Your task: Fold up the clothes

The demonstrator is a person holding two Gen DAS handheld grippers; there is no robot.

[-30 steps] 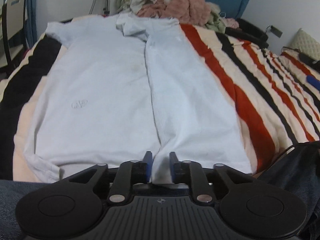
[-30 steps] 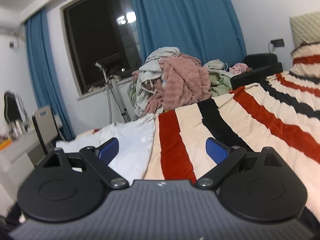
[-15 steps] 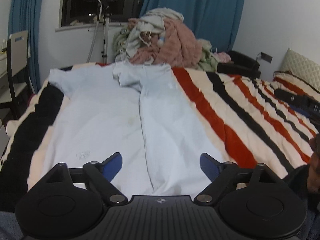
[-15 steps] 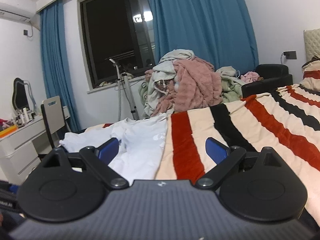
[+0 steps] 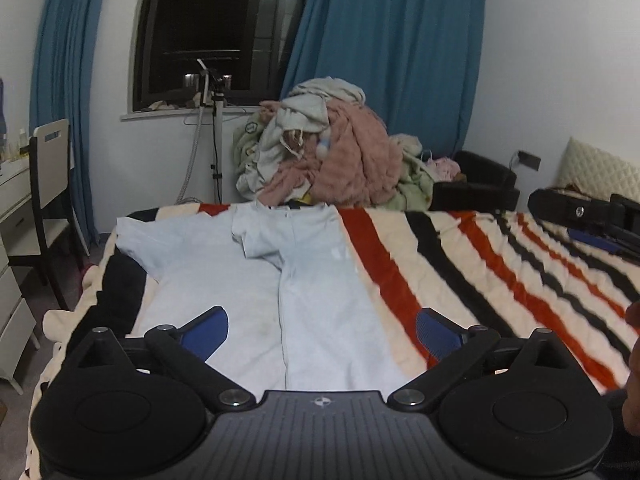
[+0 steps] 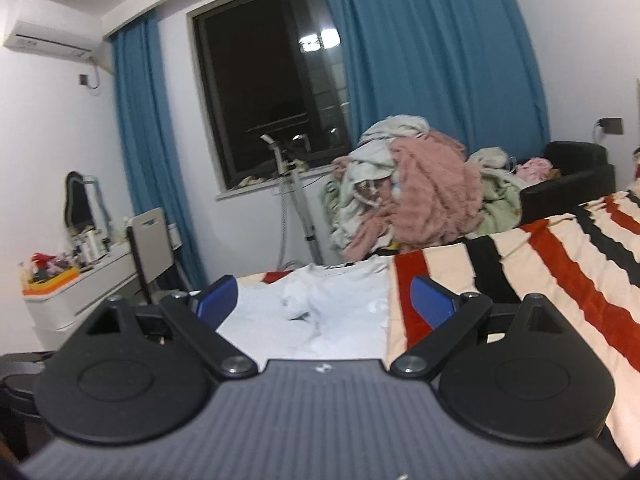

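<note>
A pale blue T-shirt (image 5: 256, 288) lies flat on the striped blanket (image 5: 460, 264), its right side folded over to a lengthwise seam down the middle. My left gripper (image 5: 322, 332) hovers above the shirt's near hem, open, with nothing between its blue pads. In the right wrist view the same T-shirt (image 6: 320, 312) shows beyond my right gripper (image 6: 325, 300), which is open and empty, held above the bed. The right gripper (image 5: 588, 220) also appears at the far right edge of the left wrist view.
A heap of unfolded clothes (image 5: 332, 160) rises at the far end of the bed under blue curtains (image 5: 392, 52). A chair (image 5: 48, 184) and white desk (image 6: 80, 280) stand at the left. A black armchair (image 5: 480, 188) sits at the back right.
My left gripper let go of the shirt's hem, opened wide and lifted up and back. The right gripper stayed open and swung left toward the shirt.
</note>
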